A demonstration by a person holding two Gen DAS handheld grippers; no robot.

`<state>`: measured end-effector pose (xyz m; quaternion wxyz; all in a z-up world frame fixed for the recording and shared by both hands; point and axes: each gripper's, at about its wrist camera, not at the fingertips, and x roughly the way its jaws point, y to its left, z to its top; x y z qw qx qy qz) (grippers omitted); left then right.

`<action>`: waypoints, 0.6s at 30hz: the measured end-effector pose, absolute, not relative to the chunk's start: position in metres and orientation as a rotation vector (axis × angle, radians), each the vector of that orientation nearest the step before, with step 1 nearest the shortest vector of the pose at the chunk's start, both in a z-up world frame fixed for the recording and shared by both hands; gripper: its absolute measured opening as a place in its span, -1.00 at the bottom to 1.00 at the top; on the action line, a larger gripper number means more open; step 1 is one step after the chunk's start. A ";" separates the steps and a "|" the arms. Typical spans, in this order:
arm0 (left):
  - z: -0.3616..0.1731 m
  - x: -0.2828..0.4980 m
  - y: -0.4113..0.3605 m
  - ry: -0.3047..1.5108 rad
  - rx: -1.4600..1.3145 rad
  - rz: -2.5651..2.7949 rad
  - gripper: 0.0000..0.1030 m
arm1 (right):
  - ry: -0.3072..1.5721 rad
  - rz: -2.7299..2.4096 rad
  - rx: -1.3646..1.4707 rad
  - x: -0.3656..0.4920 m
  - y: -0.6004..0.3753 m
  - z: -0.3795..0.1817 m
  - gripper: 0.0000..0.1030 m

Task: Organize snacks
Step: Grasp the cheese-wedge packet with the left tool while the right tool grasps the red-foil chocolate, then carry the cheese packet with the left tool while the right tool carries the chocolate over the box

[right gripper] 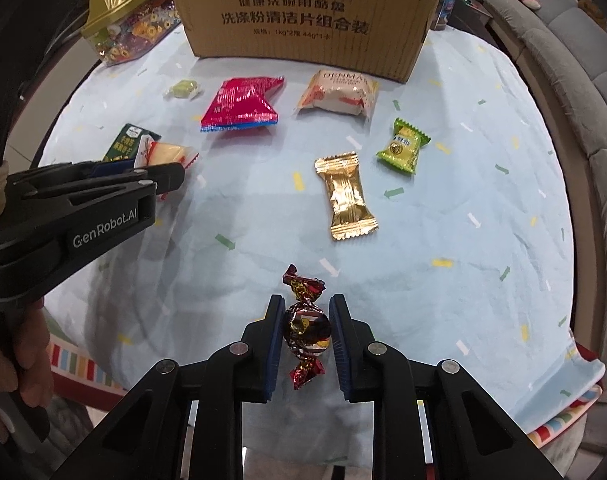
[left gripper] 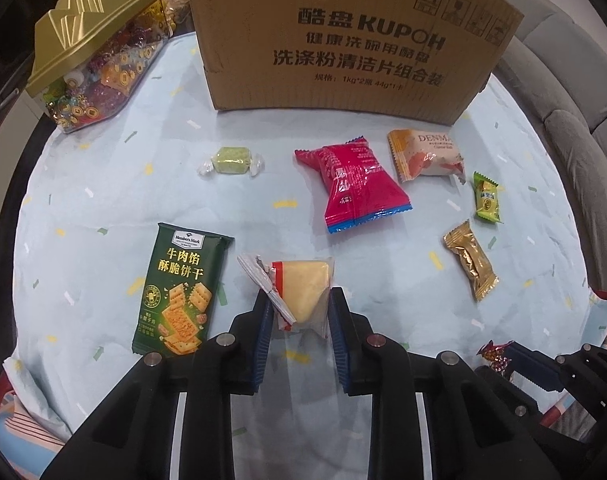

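1. The left claw (left gripper: 301, 312) is closed on a clear-wrapped yellow wedge snack (left gripper: 303, 292) near the counter's near edge; both blue pads touch the wrapper's sides.
2. The right claw (right gripper: 306, 322) grips a dark red foil candy (right gripper: 305, 328) between its pads, close to the near edge of the counter (right gripper: 463, 240), which is covered by a light blue cloth with small coloured marks.
3. Just left of the wedge lies a green cracker packet (left gripper: 181, 294), flat, its long side running away from the near edge.
4. A red packet (left gripper: 357, 186) lies flat around the middle of the counter, with a pale Denmark-labelled packet (left gripper: 425, 154) just beside it toward the right edge.
5. A small green twist-wrapped candy (left gripper: 231, 161) sits apart on the left side of the middle, well clear of the red packet.
6. Toward the right edge lie a small green sachet (left gripper: 487, 198) and, nearer the near edge, a gold foil packet (left gripper: 469, 260); the two are near each other but not touching.
7. A cardboard box (left gripper: 343, 36) printed KUPOH stands at the far edge.
8. A clear sweet box with a gold lid (left gripper: 91, 52) stands at the far left corner, filled with bright wrapped sweets.
9. A grey sofa (left gripper: 563, 92) runs beyond the counter's right edge.
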<state>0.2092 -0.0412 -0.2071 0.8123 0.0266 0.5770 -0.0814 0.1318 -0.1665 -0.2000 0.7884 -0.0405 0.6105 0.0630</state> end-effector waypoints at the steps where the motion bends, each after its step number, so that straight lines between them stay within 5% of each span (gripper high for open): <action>1: -0.204 0.208 -0.039 1.229 0.057 -0.173 -0.46 | 1.310 0.135 -0.086 0.132 -0.167 -0.198 -0.53; 18: -0.157 0.187 -0.040 1.155 0.060 -0.172 -0.47 | 1.206 0.125 -0.065 0.131 -0.171 -0.159 -0.53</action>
